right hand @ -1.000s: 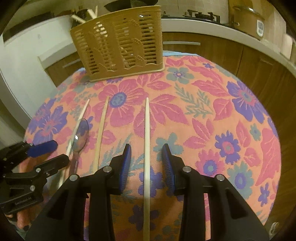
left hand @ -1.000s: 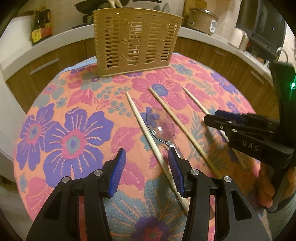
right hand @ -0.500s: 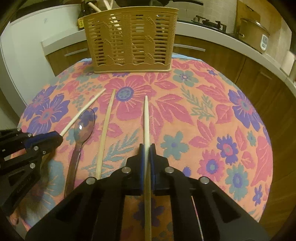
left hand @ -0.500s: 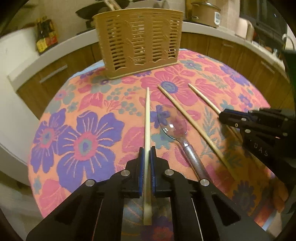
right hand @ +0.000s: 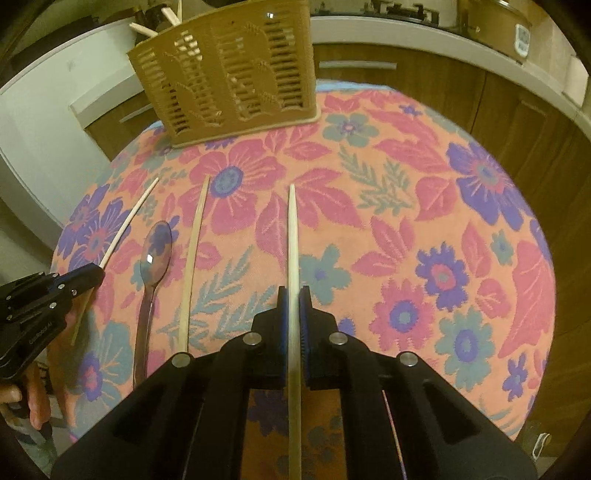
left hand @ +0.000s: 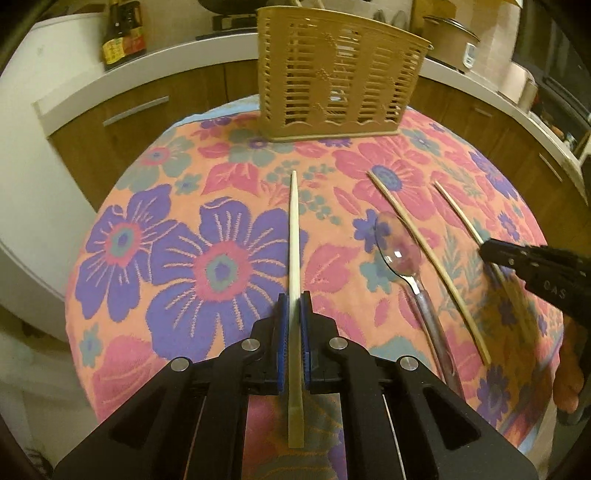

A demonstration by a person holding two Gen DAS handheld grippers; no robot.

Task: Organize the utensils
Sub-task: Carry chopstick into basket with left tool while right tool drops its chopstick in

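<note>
My left gripper (left hand: 294, 295) is shut on a pale wooden chopstick (left hand: 294, 236) that points at the tan slotted utensil basket (left hand: 332, 70). My right gripper (right hand: 294, 290) is shut on another chopstick (right hand: 293, 229); it shows at the right of the left wrist view (left hand: 491, 253). Both held chopsticks are raised above the cloth. A third chopstick (left hand: 424, 254) and a metal spoon (left hand: 400, 251) lie on the floral tablecloth (left hand: 184, 258) between the grippers. In the right wrist view the basket (right hand: 229, 70) stands at the far left, with the spoon (right hand: 155, 254) and loose chopstick (right hand: 192, 258) left of my gripper.
The round table is ringed by wooden cabinets and a white counter (left hand: 110, 74). A sauce bottle (left hand: 123, 33) and a rice cooker (left hand: 452, 40) stand on the counter. The left gripper shows at the left edge of the right wrist view (right hand: 85, 275).
Both grippers have closed on a chopstick each, then lifted them off the cloth. The spoon and the middle chopstick stay where they lay.
</note>
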